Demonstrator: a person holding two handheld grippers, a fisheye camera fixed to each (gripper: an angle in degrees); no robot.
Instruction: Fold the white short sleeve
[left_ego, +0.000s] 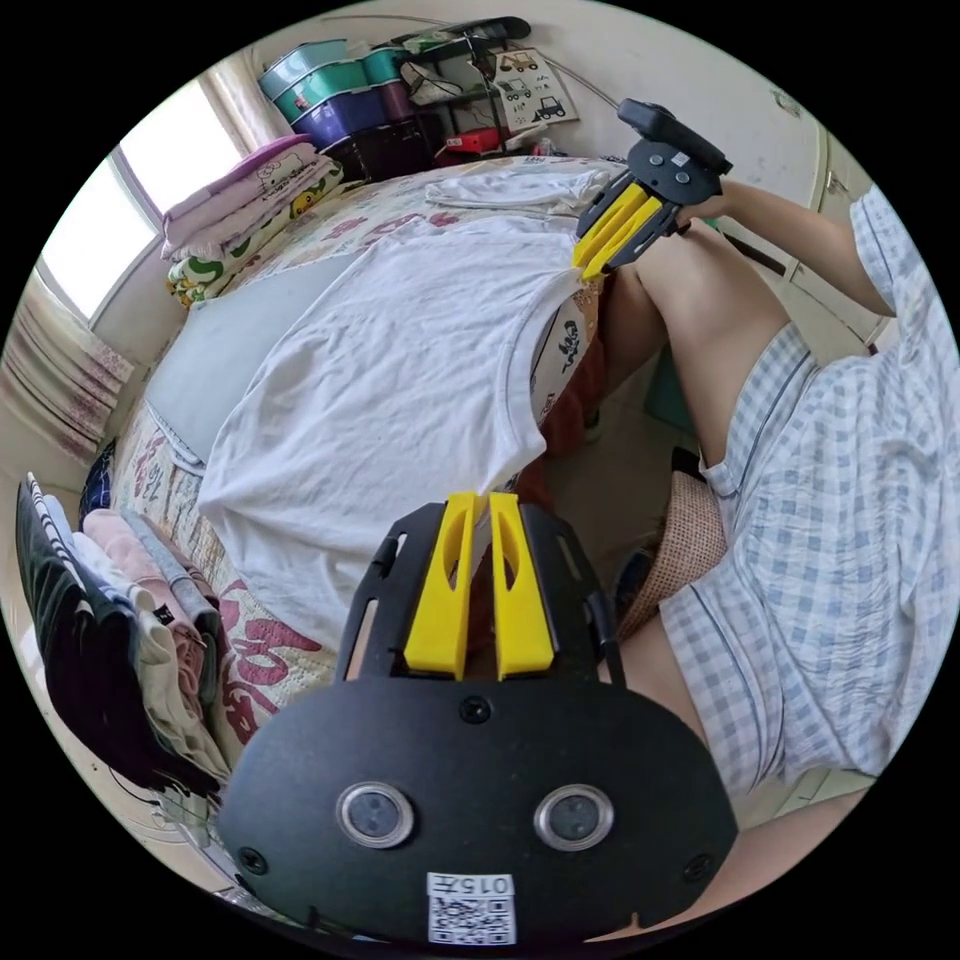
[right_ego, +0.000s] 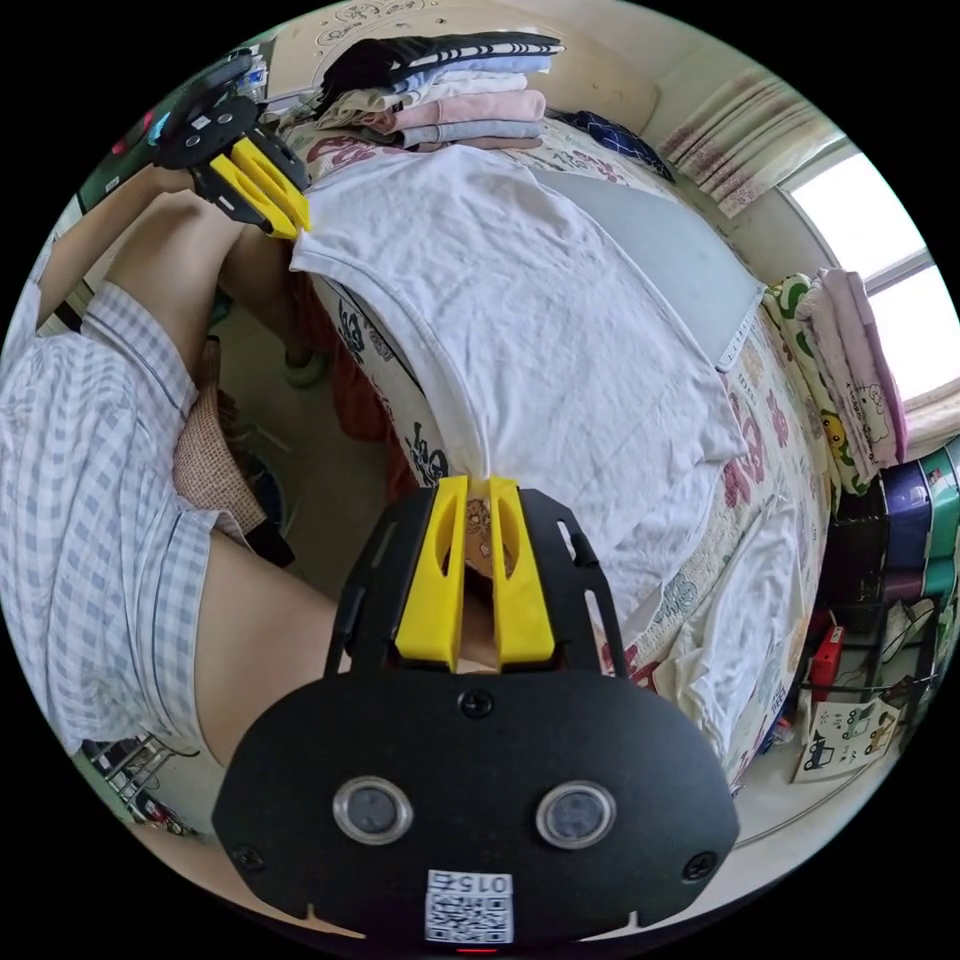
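While both grippers pinch the near hem corners, the step in hand looks like lifting and carrying that edge over to make the first fold; do it well by raising both corners level, keeping the hem taut between them, and laying it straight so no crease bunches; left gripper (left_ego: 478, 500) has its yellow jaws together, clamped on one corner of the white short sleeve (left_ego: 400, 370); right gripper (right_ego: 478, 485) likewise has its jaws closed on the opposite corner of the same edge; each gripper also shows across the hem in the other's view; shirt lies spread flat on the bed (right_ego: 770, 440), over a patterned sheet and partly over a grey pad (right_ego: 660, 250), near edge hanging at the bedside by the person's knees; fabric is plain white, thin, lightly wrinkled, with a stitched hem band; looks limp and likely to sag if corners drift apart; folded clothes stack (right_ego: 450, 100) sits beyond it on the bed.
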